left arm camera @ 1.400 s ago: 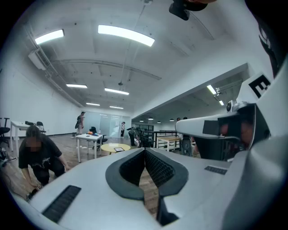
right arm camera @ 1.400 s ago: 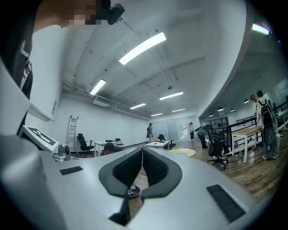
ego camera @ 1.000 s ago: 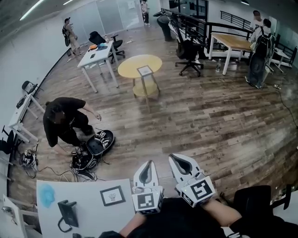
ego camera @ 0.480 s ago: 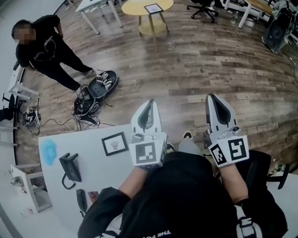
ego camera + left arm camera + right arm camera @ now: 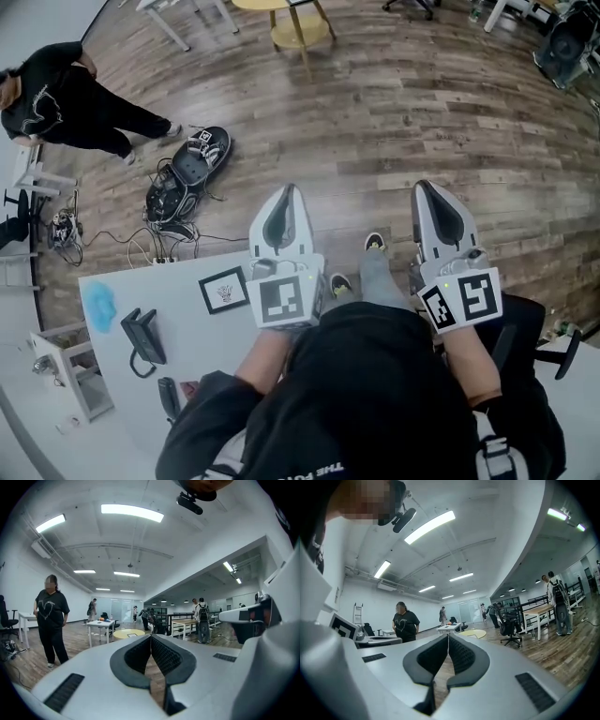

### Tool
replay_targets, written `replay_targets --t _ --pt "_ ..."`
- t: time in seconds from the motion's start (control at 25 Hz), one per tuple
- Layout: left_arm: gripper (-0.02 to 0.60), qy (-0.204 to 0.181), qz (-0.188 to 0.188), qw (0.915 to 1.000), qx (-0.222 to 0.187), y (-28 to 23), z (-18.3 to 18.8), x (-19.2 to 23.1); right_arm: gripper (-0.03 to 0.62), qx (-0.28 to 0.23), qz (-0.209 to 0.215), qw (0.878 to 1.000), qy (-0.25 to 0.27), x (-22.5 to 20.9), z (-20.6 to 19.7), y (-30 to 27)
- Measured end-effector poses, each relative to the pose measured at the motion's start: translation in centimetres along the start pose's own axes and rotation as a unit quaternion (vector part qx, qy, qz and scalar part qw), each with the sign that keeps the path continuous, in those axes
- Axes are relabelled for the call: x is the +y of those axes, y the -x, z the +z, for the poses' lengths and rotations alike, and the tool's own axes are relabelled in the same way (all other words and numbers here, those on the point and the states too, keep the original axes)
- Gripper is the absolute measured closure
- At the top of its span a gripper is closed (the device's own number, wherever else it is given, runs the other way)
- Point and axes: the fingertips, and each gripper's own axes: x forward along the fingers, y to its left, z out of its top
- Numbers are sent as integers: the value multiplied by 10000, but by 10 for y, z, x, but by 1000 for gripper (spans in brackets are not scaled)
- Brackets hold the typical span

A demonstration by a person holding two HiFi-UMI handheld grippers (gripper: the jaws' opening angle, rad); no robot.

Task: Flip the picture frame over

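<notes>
The picture frame [image 5: 224,290] has a black border and a white mat with a small drawing. It lies face up near the white table's [image 5: 183,314] far edge. My left gripper [image 5: 286,190] hovers just right of the frame, off the table's corner, pointing out over the floor. Its jaws are shut and empty, the pads meeting at the tip [image 5: 151,637]. My right gripper [image 5: 424,186] is farther right over the floor, also shut on nothing [image 5: 448,637]. Neither gripper touches the frame.
On the table lie a blue cloth [image 5: 98,302] and a black handset [image 5: 141,337]. Bags and cables [image 5: 183,173] clutter the floor beyond it. A person in black [image 5: 56,98] stands at the far left. A black chair [image 5: 534,328] is at my right.
The head view has tipped from the open room down onto my lap and the table. Both grippers swung sideways, still shut. The person in black stood up and stepped left.
</notes>
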Motion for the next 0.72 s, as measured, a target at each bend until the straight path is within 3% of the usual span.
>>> replay_targets --t 0.52,0.72 --pt "558 -304 206 9993 -60 -114 24 -44 574 -288 275 9991 -167 -109 27 -71" --pt "558 -445 490 9977 121 -143 25 -52 574 -296 356 9984 -310 -143 24 -91"
